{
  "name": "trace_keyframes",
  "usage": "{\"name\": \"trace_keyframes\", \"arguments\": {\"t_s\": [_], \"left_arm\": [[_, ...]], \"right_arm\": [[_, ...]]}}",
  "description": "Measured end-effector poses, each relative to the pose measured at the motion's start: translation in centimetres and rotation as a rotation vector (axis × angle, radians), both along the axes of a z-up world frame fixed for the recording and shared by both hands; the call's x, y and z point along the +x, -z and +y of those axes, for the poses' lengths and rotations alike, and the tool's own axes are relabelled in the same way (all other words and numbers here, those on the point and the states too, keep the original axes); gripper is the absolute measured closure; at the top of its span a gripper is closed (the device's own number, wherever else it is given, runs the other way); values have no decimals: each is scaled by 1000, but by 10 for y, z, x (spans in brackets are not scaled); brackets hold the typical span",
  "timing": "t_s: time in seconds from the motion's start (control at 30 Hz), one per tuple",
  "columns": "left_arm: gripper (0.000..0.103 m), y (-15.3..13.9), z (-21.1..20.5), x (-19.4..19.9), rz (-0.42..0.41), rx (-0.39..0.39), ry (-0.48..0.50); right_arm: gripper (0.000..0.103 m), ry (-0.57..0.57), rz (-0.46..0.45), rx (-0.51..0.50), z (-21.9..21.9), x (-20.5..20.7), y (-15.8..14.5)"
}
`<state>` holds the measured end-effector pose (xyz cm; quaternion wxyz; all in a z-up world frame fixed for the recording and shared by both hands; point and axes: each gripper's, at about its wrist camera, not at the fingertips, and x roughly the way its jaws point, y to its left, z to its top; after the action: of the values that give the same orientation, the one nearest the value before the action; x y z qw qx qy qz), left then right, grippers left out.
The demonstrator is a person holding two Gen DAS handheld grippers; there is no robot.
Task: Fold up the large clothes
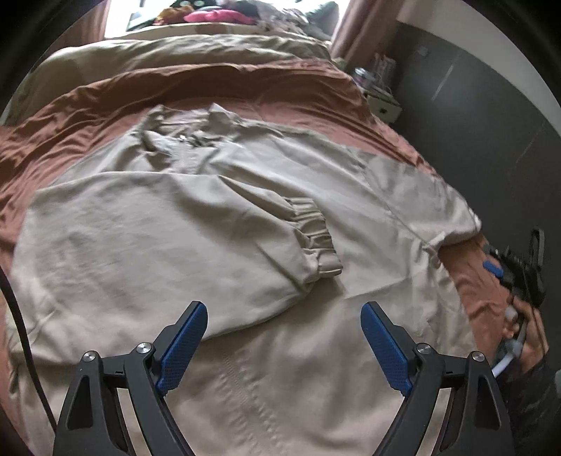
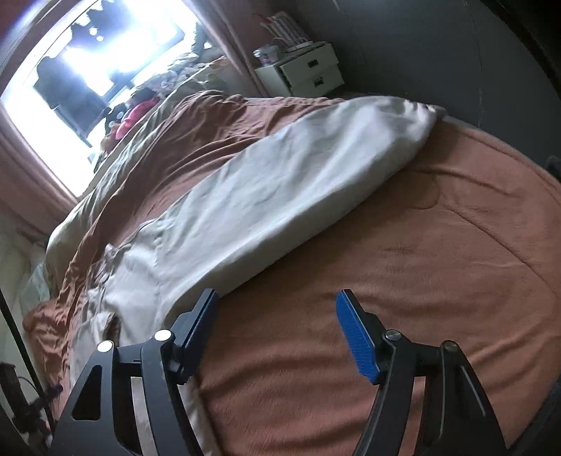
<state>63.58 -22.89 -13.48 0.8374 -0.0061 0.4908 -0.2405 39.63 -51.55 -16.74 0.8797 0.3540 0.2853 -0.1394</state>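
Note:
A large beige jacket (image 1: 217, 217) lies spread on the brown bed cover (image 1: 70, 115). One sleeve is folded across its body, and that sleeve's elastic cuff (image 1: 315, 238) rests near the middle. My left gripper (image 1: 284, 312) hovers open over the jacket's lower part with nothing between its fingers. The other sleeve (image 2: 280, 175) stretches out over the brown cover (image 2: 403, 280) toward the bed's edge. My right gripper (image 2: 277, 298) is open just beside that sleeve's near edge, over bare cover. In the left wrist view the right gripper (image 1: 498, 270) shows at the far right, held by a hand (image 1: 526, 322).
A white drawer unit (image 2: 301, 70) with small items on top stands beside the bed against a dark wall (image 1: 473, 105). A beige duvet (image 1: 175, 52) and a pile of clothes with something pink (image 1: 217, 15) lie at the bed's far end under a bright window (image 2: 105, 52).

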Motion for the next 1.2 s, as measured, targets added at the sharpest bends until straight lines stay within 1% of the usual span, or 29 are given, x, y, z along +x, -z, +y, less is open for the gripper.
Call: {"name": "trace_keyframes", "arguments": {"t_s": [0.03,0.13,0.27,0.3,0.33,0.37,0.43,0.57,0.6,0.63,0.7,0.77,0.83,0.93,1.07,1.2], "left_arm": [[17,6,-5,3,5,6,13],[22,22,-18,15,18,27,38],[23,39,-23,31,10,28,37],[24,43,-23,35,12,28,36],[27,47,-24,38,16,31,38],[28,51,-24,42,22,34,39],[31,58,-22,49,34,34,35],[33,69,-17,59,43,23,15],[36,73,-16,61,54,20,12],[38,75,-16,62,62,20,10],[38,77,-16,62,64,21,8],[38,74,-14,61,63,15,9],[38,70,-12,58,61,8,10],[38,63,-8,54,55,11,4],[38,48,-2,48,44,1,-4],[38,31,4,41,22,-4,-15]], "right_arm": [[38,7,2,11,-4,4,4],[47,23,17,44,-19,20,14],[47,50,27,49,-34,41,21],[50,55,31,49,-35,45,23],[58,60,37,47,-36,50,24],[62,65,45,44,-37,54,25],[65,70,46,34,-39,63,26],[72,80,61,-1,-39,76,27],[80,84,70,-12,-38,78,27],[93,91,75,-18,-39,79,27],[102,99,61,-7,-41,80,25],[103,95,14,-10,-40,75,15],[103,82,-14,-62,-33,69,-1],[103,55,-55,-111,-20,61,-25],[103,18,-124,-139,-2,48,-51],[103,-45,-189,-185,24,41,-80]]}}
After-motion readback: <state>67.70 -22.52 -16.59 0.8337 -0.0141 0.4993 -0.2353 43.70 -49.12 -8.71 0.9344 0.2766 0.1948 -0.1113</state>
